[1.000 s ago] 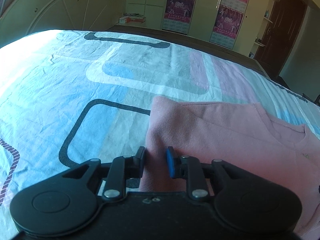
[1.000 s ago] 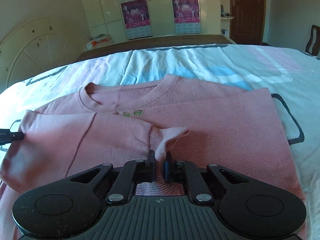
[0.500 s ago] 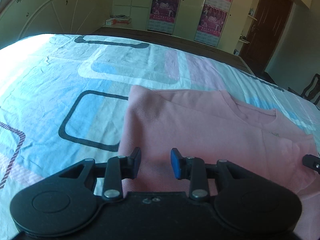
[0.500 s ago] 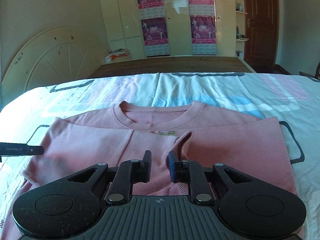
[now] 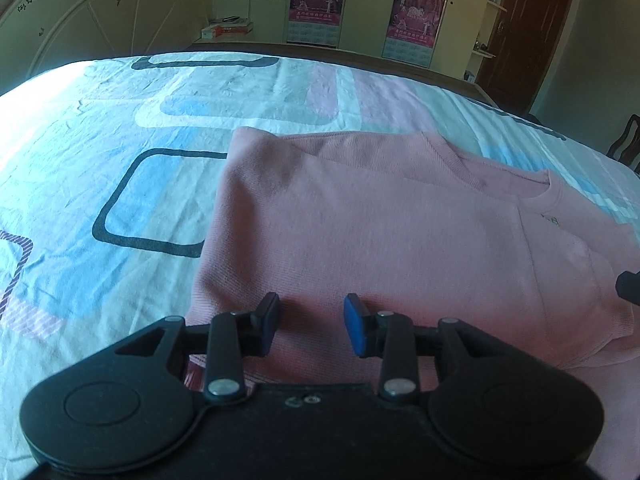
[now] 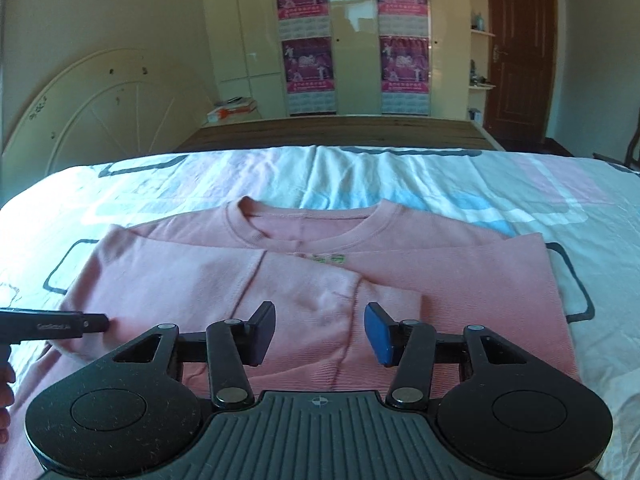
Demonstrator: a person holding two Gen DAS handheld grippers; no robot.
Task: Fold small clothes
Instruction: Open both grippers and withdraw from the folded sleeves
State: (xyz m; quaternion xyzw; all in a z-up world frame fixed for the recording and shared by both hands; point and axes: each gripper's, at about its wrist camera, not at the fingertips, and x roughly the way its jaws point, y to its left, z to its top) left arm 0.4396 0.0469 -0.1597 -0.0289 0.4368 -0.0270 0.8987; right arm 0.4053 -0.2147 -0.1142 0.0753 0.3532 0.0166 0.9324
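Right tool, its black jaws having just been opening, stands moderately wide above the folded-in sleeve of a pink knitted long-sleeved sweater; a second ago it pinched that sleeve's cuff, and now nothing lies between the pads. Left tool has likewise just been opening to a narrower gap, and its pads hover empty over the sweater's left side panel, where earlier they closed on the fabric edge. Both releases suggest that the sleeve fold is laid and the next fold not yet begun. The sweater lies flat on the bed's pale blue, pink and white patterned sheet, neckline pointing toward the wooden footboard; both sides are turned in over the chest, the cuff resting just below the neck label, giving a roughly rectangular outline with few wrinkles.
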